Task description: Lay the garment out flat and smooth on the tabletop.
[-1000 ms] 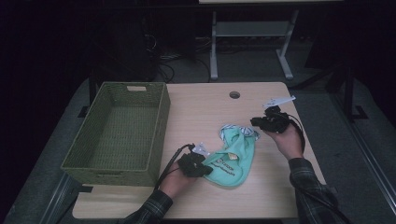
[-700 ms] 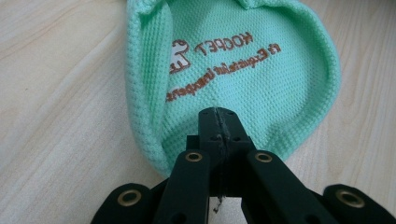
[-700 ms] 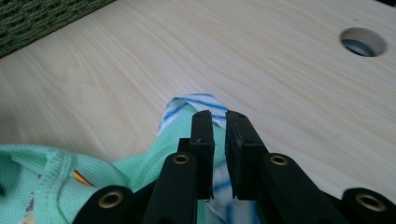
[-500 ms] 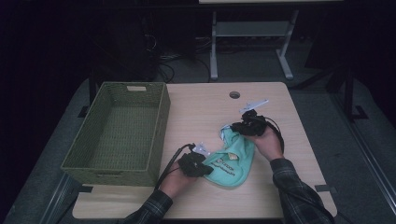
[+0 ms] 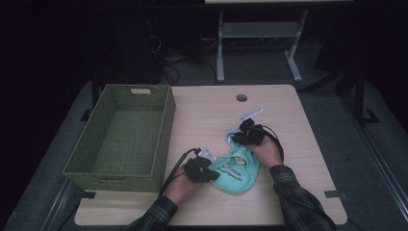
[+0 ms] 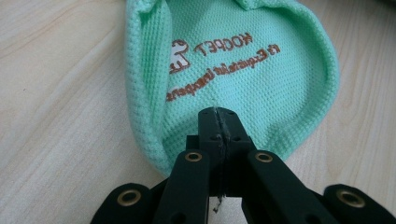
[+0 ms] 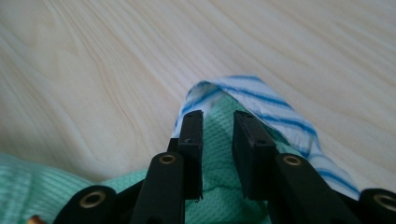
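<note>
A mint-green bib (image 5: 236, 169) with brown stitched lettering lies on the wooden table (image 5: 293, 144) near its front edge. My left gripper (image 5: 210, 174) sits at the bib's near-left edge. In the left gripper view its jaws (image 6: 218, 115) are pressed tightly together, tips down in the green cloth (image 6: 247, 60). My right gripper (image 5: 239, 137) is at the bib's far end. Its jaws (image 7: 218, 116) have just been opening and stand apart over green cloth (image 7: 218, 158), which neither pad presses. The blue-striped white lining (image 7: 275, 105) curls just beyond the tips.
A large olive woven basket (image 5: 164, 126) stands on the left half of the table. A round cable hole (image 5: 241, 97) is near the far edge. Cables trail from both grippers. Bare wood lies right of the bib and behind it.
My right hand has come left and down from the table's right side onto the bib's far end, and its jaws have parted. The left hand has kept still.
</note>
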A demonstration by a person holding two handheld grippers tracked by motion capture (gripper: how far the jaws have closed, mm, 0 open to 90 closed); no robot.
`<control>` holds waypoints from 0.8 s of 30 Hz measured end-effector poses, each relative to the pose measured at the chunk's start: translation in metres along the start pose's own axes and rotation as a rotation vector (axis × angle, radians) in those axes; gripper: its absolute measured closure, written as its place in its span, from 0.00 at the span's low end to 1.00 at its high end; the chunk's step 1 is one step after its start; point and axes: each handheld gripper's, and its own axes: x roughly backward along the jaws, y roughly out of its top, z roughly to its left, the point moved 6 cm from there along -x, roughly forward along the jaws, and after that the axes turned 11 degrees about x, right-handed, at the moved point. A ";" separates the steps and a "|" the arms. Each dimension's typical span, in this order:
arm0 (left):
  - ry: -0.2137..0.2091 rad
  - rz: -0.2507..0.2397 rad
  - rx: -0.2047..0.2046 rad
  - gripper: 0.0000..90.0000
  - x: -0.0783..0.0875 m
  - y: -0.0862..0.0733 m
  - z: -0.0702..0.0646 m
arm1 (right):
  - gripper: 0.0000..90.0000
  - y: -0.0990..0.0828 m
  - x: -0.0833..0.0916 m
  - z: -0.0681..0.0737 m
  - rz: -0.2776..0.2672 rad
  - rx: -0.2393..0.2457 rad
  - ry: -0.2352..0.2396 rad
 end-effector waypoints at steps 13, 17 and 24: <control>0.000 0.000 0.000 0.99 0.000 0.000 0.000 | 0.98 -0.001 0.001 0.002 -0.015 0.005 -0.008; 0.000 -0.012 0.007 0.99 -0.001 0.000 -0.001 | 0.98 0.003 0.010 -0.006 -0.051 -0.028 -0.019; -0.004 -0.021 0.019 0.99 -0.001 0.001 -0.002 | 0.99 0.012 0.019 -0.019 -0.087 -0.063 -0.042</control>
